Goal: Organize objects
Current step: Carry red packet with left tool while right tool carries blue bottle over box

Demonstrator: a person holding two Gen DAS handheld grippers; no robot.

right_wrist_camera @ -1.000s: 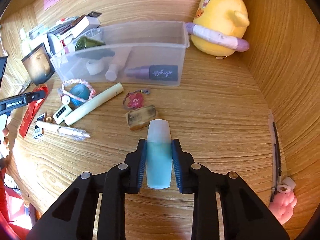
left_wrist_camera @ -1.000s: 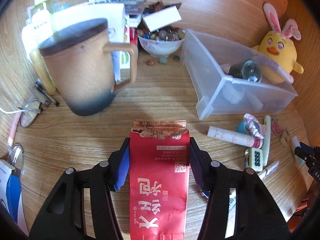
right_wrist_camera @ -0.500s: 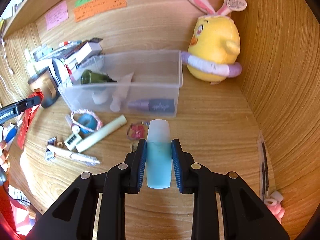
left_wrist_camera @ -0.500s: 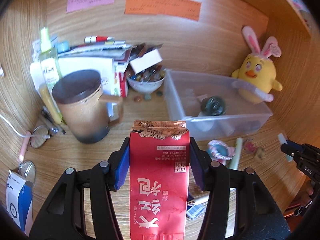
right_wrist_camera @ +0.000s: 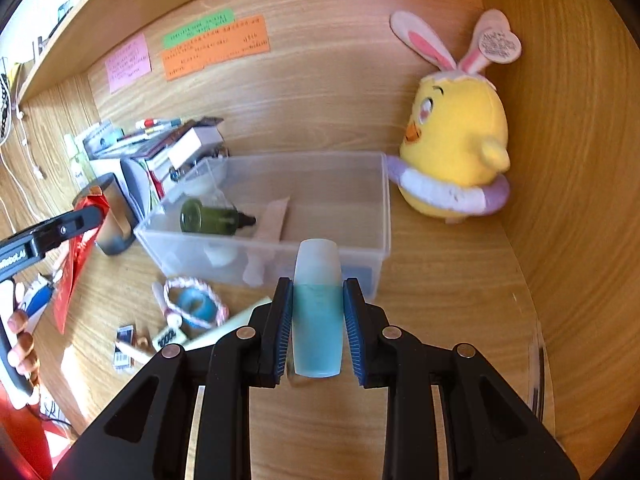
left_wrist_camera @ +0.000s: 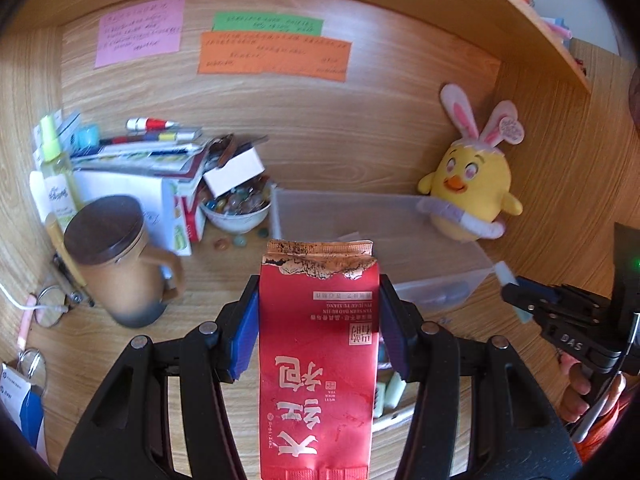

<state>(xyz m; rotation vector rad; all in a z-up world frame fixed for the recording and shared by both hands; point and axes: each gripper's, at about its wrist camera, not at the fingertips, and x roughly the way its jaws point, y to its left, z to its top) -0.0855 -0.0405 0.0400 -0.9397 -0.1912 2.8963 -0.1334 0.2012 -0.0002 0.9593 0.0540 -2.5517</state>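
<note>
1. A red tea packet [left_wrist_camera: 318,360] is clamped at both edges between the blue pads of the left tongs [left_wrist_camera: 319,326], held above the counter [left_wrist_camera: 224,280].
2. A blue bottle [right_wrist_camera: 318,312] is gripped by the narrowly set right tongs [right_wrist_camera: 318,320].
3. Beyond both, a clear bin [right_wrist_camera: 360,184] is seen, with a green bottle [right_wrist_camera: 208,217] lying inside.

Red packet [left_wrist_camera: 318,360], teal bottle [right_wrist_camera: 318,320]

A yellow plush chick [right_wrist_camera: 452,148] with bunny ears sits in the corner — pink, green and orange notes [left_wrist_camera: 274,58] on the wall.
</note>
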